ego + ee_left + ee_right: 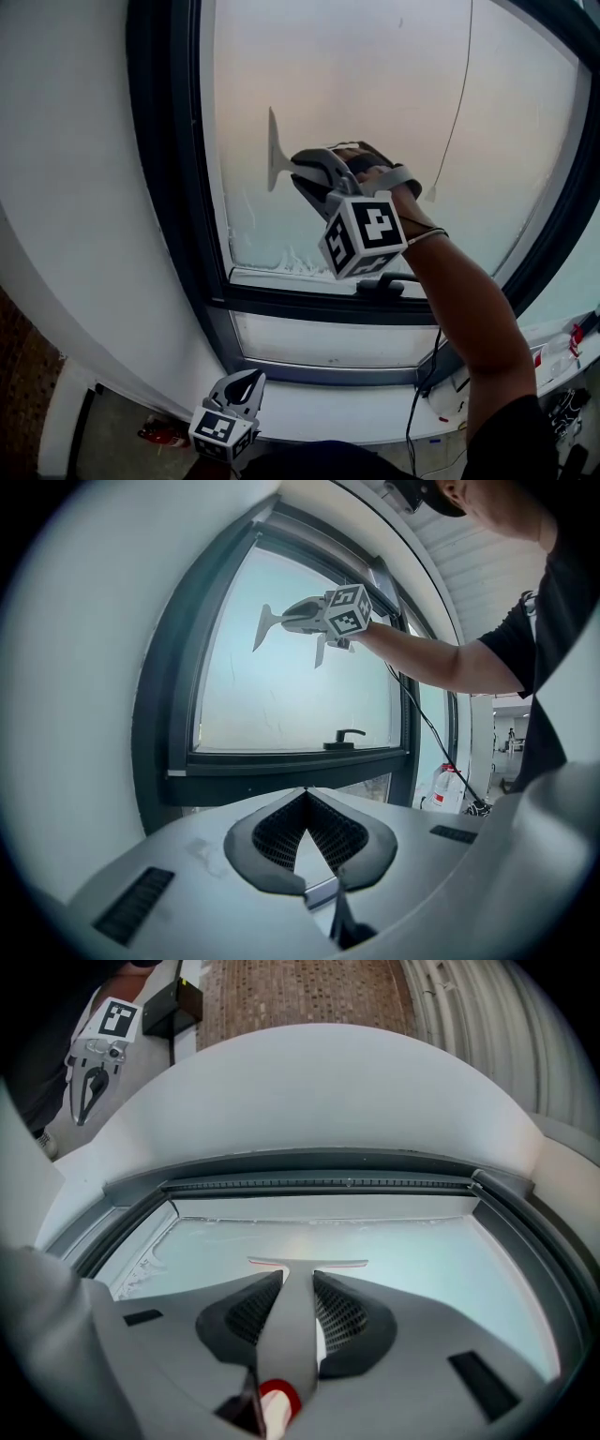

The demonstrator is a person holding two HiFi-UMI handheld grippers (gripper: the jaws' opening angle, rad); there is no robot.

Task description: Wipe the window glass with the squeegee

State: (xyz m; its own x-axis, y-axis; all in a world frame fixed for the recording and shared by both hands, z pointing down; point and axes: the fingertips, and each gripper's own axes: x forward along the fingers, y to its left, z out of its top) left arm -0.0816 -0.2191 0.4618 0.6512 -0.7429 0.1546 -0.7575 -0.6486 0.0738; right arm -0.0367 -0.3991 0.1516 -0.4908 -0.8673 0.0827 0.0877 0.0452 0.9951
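right tongs [300, 171] clamped on the squeegee [273, 150] handle, blade against the window glass [375, 84]; window handle [386, 281] just below, cable [459, 103] dangling right; left tongs [247, 384] pinched together, empty, low by the sill [328, 401].

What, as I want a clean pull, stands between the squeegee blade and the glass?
Nothing visible. The right gripper holds the squeegee with its blade at the glass, which is bare apart from suds along the bottom edge. The window handle sits on the frame, off the glass.

The window glass [375, 112] looks frosted, the squeegee [274, 155] smooth matt grey plastic.
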